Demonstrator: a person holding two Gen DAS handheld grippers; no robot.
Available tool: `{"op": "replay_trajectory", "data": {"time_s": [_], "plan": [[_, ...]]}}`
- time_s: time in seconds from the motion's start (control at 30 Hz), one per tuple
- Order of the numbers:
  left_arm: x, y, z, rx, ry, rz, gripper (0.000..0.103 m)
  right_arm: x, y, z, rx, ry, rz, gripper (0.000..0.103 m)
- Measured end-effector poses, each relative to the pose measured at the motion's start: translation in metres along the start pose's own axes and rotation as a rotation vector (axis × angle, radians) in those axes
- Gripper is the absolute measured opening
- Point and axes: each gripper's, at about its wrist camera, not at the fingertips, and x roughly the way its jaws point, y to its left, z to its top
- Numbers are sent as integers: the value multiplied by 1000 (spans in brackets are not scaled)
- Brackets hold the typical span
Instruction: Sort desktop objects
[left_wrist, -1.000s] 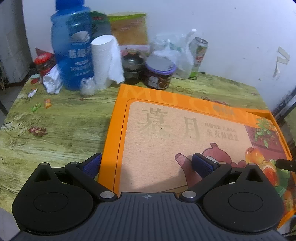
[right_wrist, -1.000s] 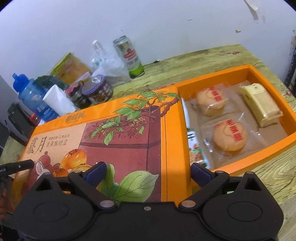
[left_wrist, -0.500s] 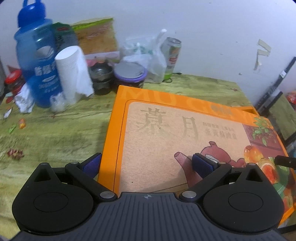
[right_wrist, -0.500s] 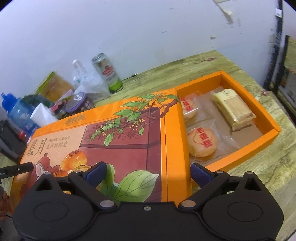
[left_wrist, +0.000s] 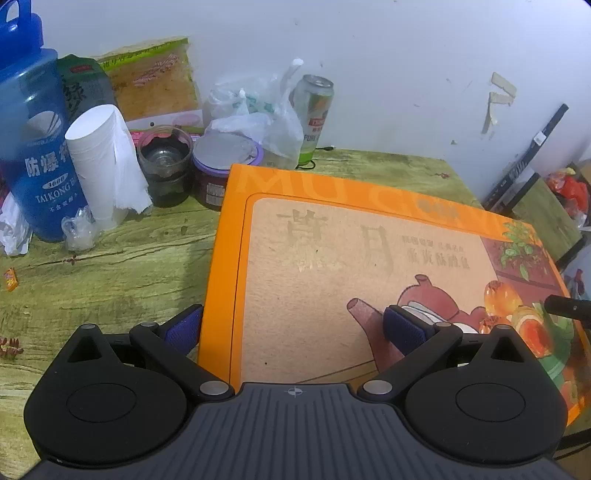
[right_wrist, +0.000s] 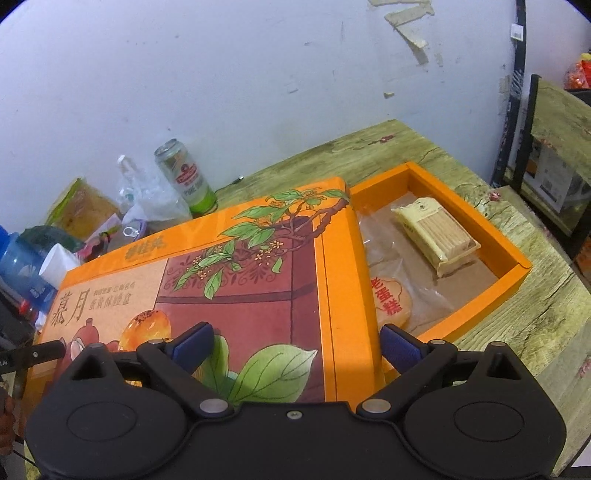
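Left to right along the orange gift-box lid (left_wrist: 351, 280): left gripper (left_wrist: 293, 326) sits at the lid's left near corner, jaws wide, left pad off the lid's left edge over the table (left_wrist: 110, 273), right pad over the teapot print. Nothing gripped.

Right gripper (right_wrist: 295, 343) is at the lid's right near corner, jaws wide too, straddling the right edge: left pad over the leaf print, right pad over the open tray (right_wrist: 513, 254). Also empty.

Lid's long axis runs left-right, partly covering the tray. The tray's right end is exposed, showing the wrapped round cake (right_wrist: 391, 302) and the pale bar pack (right_wrist: 436, 229).

Likely step: slide the lid right to close. One gripper per end; right one is nearer the gap.
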Motion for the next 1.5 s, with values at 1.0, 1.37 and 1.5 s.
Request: {"op": "replay_trajectory", "data": {"time_s": [1.0,1.37,1.5], "plan": [[34,-110,-26,-181,-38,139,102,41,-94,86,-188,55,146,97],[56,-142,-27,-189,-21,160,102,54,-130,104,-200,63,167,97],[64,-151,-26,-188,-8,169,102,62,-140,108,-199,79,169,97]]}}
